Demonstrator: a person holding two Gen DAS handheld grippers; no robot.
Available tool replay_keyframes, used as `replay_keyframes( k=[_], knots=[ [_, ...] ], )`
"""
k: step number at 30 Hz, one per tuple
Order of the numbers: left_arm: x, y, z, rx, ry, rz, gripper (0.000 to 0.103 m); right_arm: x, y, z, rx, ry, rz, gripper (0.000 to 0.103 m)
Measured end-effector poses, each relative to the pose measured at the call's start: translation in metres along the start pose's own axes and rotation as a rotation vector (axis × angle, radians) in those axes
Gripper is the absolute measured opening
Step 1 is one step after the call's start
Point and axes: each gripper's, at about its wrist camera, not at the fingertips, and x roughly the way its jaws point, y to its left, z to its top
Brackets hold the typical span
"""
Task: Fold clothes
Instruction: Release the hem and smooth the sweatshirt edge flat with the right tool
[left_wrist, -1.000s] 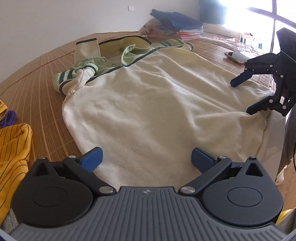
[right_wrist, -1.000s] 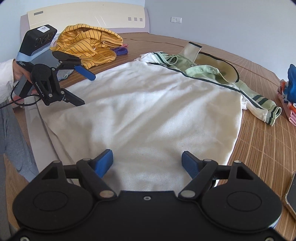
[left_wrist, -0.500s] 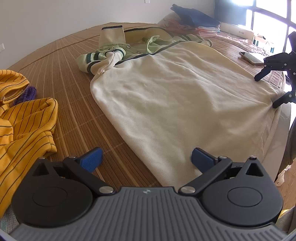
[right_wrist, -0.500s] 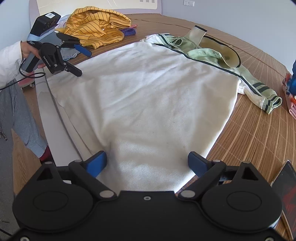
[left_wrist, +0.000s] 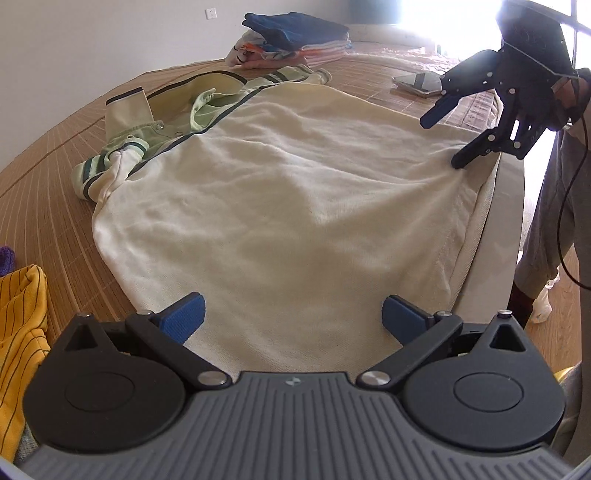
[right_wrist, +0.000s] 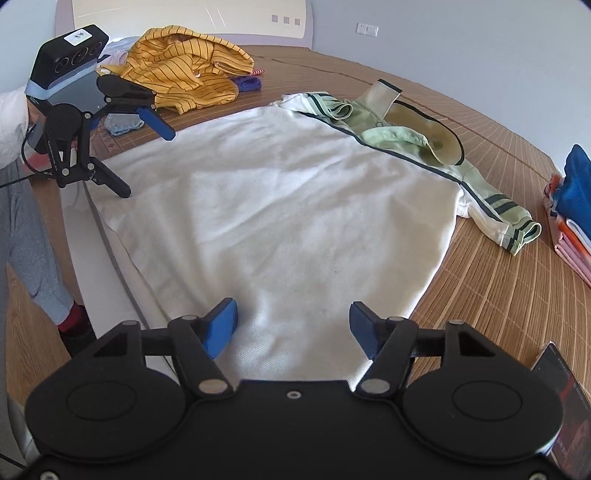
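Your left tongs (left_wrist: 291, 319) are spread wide, their blue pads hovering over the near hem of the cream jacket (left_wrist: 295, 206) with nothing between them. Your right tongs (right_wrist: 293, 325) are spread the same way above the opposite corner of that hem, empty too. In the left wrist view your right tongs appear at far right, the lower finger tip touching or just above the jacket's edge by the side of the bed; I cannot tell which. The jacket lies flat, back side up, on the woven bamboo mat (right_wrist: 498, 295) covering the bed, hem toward you and its pale green collar (right_wrist: 399, 134) and striped sleeve cuffs (right_wrist: 517, 229) at the far end. A yellow striped garment (right_wrist: 184, 66) is heaped on the mat to the left, with a purple item just beside it. A stack of folded clothes (left_wrist: 295, 40), blue on top, sits beyond the collar. A phone (left_wrist: 417, 81) lies on the mat at far right.
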Motion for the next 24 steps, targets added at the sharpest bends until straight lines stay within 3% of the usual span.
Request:
replay_keyframes(
  k=[5, 13, 20, 24],
  knots=[
    [-0.002, 0.016, -0.012, -0.063, 0.03, -0.026, 0.103, -0.012, 0.0, -0.005, -0.048, 0.009, -0.043, 0.074],
    [-0.008, 0.037, -0.016, -0.131, 0.032, 0.091, 0.103, -0.016, 0.055, 0.012, -0.226, -0.164, -0.015, 0.075],
    [-0.004, 0.041, -0.015, -0.159, 0.029, 0.089, 0.103, 0.011, 0.082, 0.018, -0.349, -0.104, 0.006, 0.072],
    [-0.003, 0.041, -0.016, -0.171, 0.026, 0.084, 0.103, 0.009, 0.072, 0.02, -0.343, -0.088, -0.077, 0.07]
  ],
)
